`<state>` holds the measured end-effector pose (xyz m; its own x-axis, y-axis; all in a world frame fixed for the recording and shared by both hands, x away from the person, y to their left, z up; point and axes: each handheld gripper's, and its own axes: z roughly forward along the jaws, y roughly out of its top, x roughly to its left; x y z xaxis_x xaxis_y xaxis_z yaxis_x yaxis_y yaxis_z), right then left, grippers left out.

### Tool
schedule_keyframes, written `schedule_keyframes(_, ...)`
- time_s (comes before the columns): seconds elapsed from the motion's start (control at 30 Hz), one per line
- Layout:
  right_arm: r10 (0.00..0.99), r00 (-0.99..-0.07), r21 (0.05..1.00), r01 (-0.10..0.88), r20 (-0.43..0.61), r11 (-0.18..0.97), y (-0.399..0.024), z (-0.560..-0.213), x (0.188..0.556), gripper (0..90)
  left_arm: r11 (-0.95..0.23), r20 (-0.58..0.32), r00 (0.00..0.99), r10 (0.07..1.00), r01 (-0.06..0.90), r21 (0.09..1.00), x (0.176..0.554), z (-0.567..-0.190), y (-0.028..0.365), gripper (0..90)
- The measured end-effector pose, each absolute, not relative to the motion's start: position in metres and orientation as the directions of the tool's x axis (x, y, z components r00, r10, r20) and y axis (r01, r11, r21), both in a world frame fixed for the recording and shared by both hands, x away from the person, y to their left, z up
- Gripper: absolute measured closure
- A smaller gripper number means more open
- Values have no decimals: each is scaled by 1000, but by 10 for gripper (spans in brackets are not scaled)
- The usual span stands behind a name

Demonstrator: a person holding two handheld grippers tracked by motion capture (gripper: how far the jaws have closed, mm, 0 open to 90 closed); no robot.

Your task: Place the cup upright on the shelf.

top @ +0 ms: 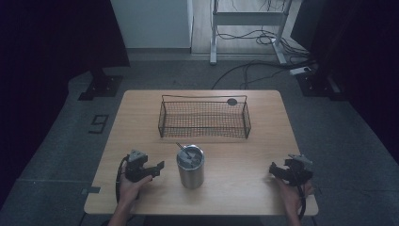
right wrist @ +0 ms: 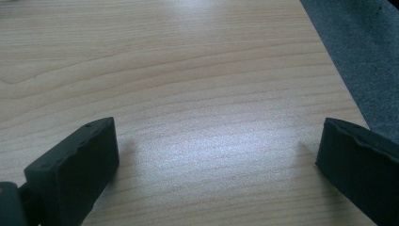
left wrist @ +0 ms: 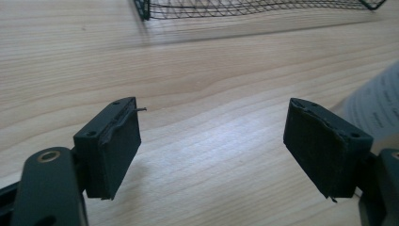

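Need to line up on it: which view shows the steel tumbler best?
The high view: the whole steel tumbler stands upright between both grippers. The left gripper view catches a blurred pale edge, seemingly the tumbler's side, at its right border; the right gripper view adds nothing.

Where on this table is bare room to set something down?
Bare wood lies left and right of the wire basket, and between the steel tumbler and the right gripper. It is tighter between the left gripper and the tumbler.

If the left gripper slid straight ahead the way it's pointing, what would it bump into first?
Probably the wire basket at the far side; the left gripper has bare table ahead. The metal cup sits just off to its side.
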<state>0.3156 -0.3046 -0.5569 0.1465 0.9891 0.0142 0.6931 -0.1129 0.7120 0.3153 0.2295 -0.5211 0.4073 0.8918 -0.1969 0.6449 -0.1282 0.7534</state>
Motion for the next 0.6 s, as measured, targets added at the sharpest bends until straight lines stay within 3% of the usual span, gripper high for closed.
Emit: schedule_keyframes(0.6, 990, 139, 712, 695, 12, -106, -306, -557, 314, 0, -89, -209, 401, 892, 609, 788, 306, -509, 238, 194)
